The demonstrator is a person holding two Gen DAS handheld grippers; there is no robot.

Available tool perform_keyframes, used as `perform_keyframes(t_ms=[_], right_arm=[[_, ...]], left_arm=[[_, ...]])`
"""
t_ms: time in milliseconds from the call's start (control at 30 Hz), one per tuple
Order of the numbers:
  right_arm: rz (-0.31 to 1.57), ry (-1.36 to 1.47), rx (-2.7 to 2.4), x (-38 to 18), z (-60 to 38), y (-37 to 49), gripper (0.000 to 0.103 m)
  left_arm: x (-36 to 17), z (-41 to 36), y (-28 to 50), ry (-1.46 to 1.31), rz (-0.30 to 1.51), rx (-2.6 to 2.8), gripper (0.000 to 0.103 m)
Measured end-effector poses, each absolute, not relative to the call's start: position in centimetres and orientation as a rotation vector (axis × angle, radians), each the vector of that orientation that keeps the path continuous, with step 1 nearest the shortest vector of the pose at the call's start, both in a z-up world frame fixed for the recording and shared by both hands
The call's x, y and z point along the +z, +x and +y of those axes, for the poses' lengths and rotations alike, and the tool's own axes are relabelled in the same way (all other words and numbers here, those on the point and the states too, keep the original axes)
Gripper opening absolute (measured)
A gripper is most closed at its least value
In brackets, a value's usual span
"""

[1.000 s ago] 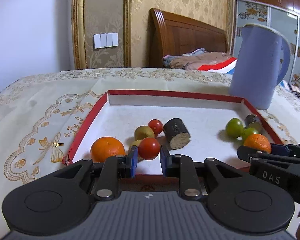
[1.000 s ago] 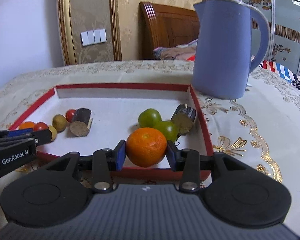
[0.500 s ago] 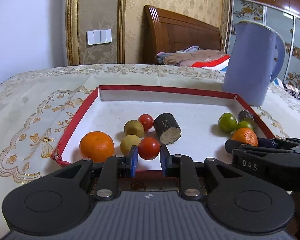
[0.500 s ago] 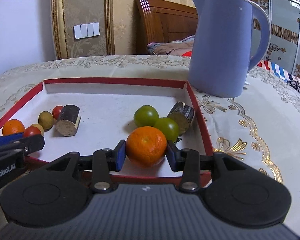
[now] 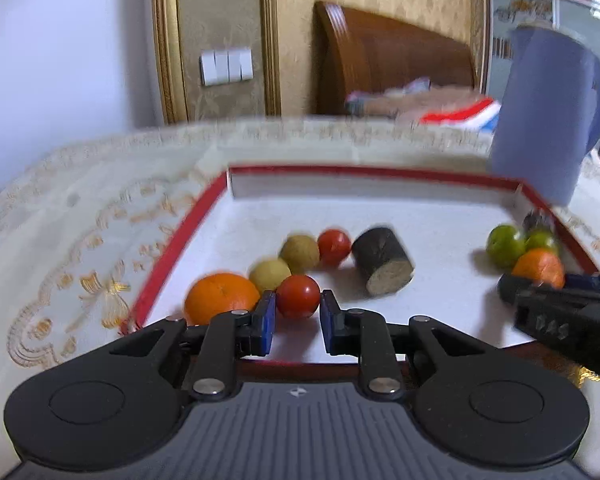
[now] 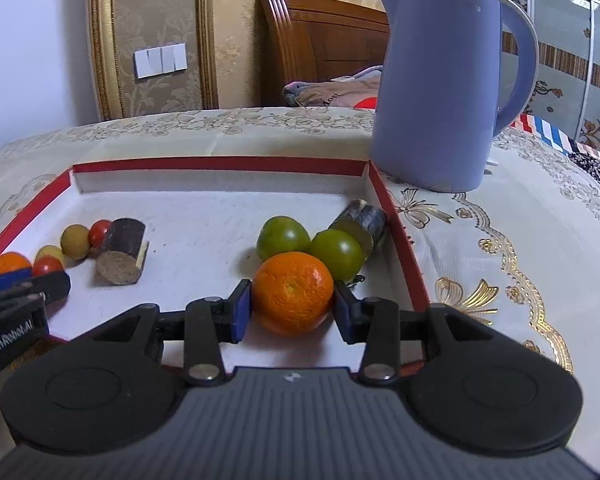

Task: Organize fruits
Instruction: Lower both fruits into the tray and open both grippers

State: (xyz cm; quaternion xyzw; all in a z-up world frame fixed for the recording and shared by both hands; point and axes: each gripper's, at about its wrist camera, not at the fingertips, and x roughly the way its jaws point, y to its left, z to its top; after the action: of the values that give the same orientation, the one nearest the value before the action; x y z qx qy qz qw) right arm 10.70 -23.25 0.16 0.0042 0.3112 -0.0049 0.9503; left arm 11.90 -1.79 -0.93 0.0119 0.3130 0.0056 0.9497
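A red-rimmed white tray (image 5: pixel 180 240) (image 6: pixel 220 164) holds the fruits. My left gripper (image 5: pixel 297 312) has its pads around a red tomato (image 5: pixel 298 296) at the tray's front left, with small gaps on both sides. Beside it lie an orange (image 5: pixel 220 294), two yellow-brown fruits (image 5: pixel 269 274), another tomato (image 5: pixel 334 242) and a dark cut cane piece (image 5: pixel 382 260). My right gripper (image 6: pixel 293 312) is shut on an orange (image 6: pixel 293 292) at the tray's front right, next to two green fruits (image 6: pixel 283 236) and a second cane piece (image 6: pixel 362 222).
A tall blue kettle (image 6: pixel 440 88) stands on the embroidered tablecloth (image 6: pixel 500 240) just past the tray's far right corner. A wooden bed headboard (image 6: pixel 320 48) and wall switches (image 6: pixel 160 60) are behind the table.
The left gripper's pads have parted slightly from the red tomato, and its view has shifted and blurred. The right gripper still grips the orange, low over the tray.
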Motion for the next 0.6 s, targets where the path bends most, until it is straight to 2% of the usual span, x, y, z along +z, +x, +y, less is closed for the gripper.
perform_keyframes(t_ms=[367,500,600], right_arm=[[0.635,0.031,-0.007,0.10,-23.48,10.56,0.041],[0.620,0.037,-0.019,0.27,-23.71,10.21,0.062],[0.599,0.028,-0.022,0.49,-23.60,9.84,0.071]], left_arm=[[-1.02,-1.92,11.87,0.032,0.623,0.018,0.024],[-1.02,-1.93,11.88,0.029,0.623,0.016,0.024],[-1.01,-1.97,11.86,0.027,0.621,0.015,0.024]])
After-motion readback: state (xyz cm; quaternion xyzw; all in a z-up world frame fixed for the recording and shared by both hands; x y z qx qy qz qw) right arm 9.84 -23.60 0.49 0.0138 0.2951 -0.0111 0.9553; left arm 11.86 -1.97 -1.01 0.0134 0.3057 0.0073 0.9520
